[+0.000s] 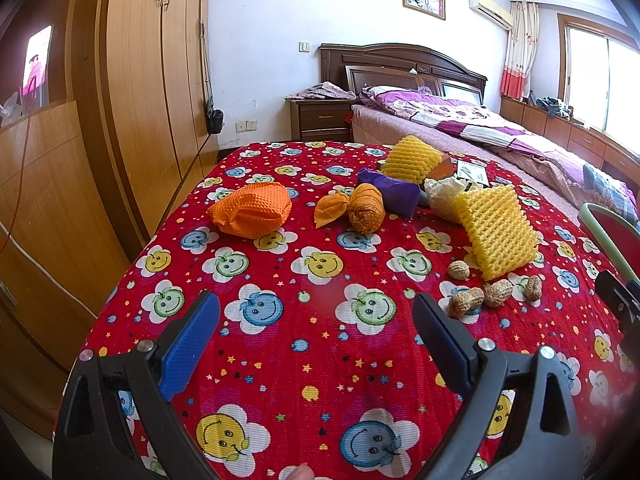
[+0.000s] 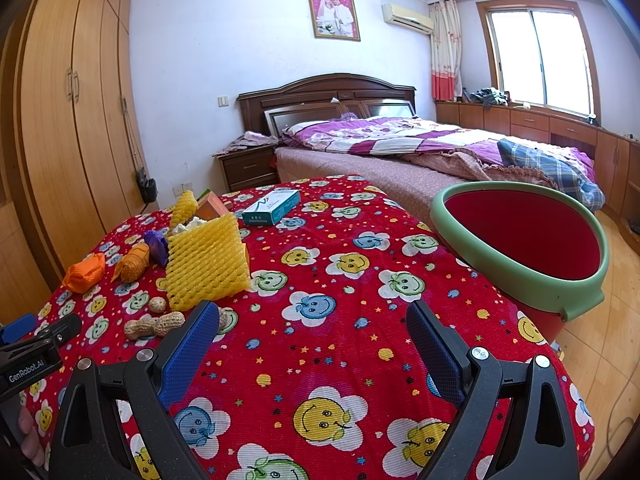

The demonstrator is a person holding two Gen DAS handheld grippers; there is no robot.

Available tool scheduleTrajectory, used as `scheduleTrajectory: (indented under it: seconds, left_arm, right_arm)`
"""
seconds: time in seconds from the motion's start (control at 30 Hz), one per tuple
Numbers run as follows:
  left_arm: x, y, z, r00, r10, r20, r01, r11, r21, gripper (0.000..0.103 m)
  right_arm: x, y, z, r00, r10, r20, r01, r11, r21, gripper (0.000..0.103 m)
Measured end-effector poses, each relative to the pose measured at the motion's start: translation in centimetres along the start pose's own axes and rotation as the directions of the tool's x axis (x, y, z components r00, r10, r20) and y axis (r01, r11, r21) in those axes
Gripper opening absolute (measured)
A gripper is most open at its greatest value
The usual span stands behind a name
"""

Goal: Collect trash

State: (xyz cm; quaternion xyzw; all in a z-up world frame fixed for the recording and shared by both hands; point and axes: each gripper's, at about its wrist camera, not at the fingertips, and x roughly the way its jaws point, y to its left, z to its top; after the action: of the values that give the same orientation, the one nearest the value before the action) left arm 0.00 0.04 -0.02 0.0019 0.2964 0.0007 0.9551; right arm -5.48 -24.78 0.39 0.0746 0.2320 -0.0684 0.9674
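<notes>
**Operator:** I'm in a bedroom, over a table under a red smiley-flower cloth (image 1: 320, 344), with a bed (image 2: 400, 148) behind it and a wardrobe (image 1: 132, 80) at my nine o'clock. My left gripper (image 1: 316, 320) is spread wide and holds nothing; the right gripper (image 2: 312, 328) is likewise released and empty.

**Spotter:** Where's the trash?

**Operator:** In the left view it's strewn from eleven to two o'clock: an orange foam wad (image 1: 252, 210), an orange twisted wrapper (image 1: 352, 208), a purple wrapper (image 1: 390, 190), crumpled white paper (image 1: 444, 194), two yellow foam nets (image 1: 498, 232) and, nearest, peanut shells (image 1: 494, 290) at two o'clock. A teal box (image 2: 272, 204) lies apart at twelve in the right view. The green-rimmed red bin (image 2: 520, 240) stands off the table edge at two o'clock from the right gripper.

**Spotter:** Risks?

**Operator:** As I judge it, the shells are small and brittle; a hard clench could crush them and scatter bits, or pinch the cloth and drag it. The foam nets look springy and could slip from the pads. The bin sits beside the table, not on it, so an early release would drop things on the floor.
</notes>
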Motion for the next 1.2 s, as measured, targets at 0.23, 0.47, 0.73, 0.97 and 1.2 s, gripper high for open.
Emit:
scheduleTrajectory:
  seconds: [0.23,0.47,0.73,0.97,1.2]
  left_arm:
    - [0.0,0.0,0.0,1.000,-0.001,0.000,0.001,1.000,-0.001,0.096]
    - [0.0,0.0,0.0,1.000,-0.001,0.000,0.001,1.000,-0.002,0.096]
    - [-0.1,-0.1,0.2,1.000,-0.002,-0.005,0.002,1.000,-0.004,0.096]
    - [1.1,0.6,1.5,0.995,-0.062,-0.082,0.059,0.998,-0.037,0.095]
    - [2.8,2.4,4.5,0.991,-0.049,-0.121,0.046,0.998,-0.033,0.095]
  right_arm:
    - [0.0,0.0,0.0,1.000,-0.001,0.000,0.001,1.000,0.000,0.095]
    - [0.0,0.0,0.0,1.000,-0.001,0.000,0.001,1.000,-0.001,0.095]
    - [0.0,0.1,0.0,1.000,0.000,-0.003,0.000,1.000,-0.001,0.095]
    - [1.1,0.4,0.5,0.999,0.005,-0.041,-0.006,1.000,-0.021,0.095]
    - [1.7,0.5,2.4,0.992,0.079,-0.098,-0.077,0.997,0.029,0.095]
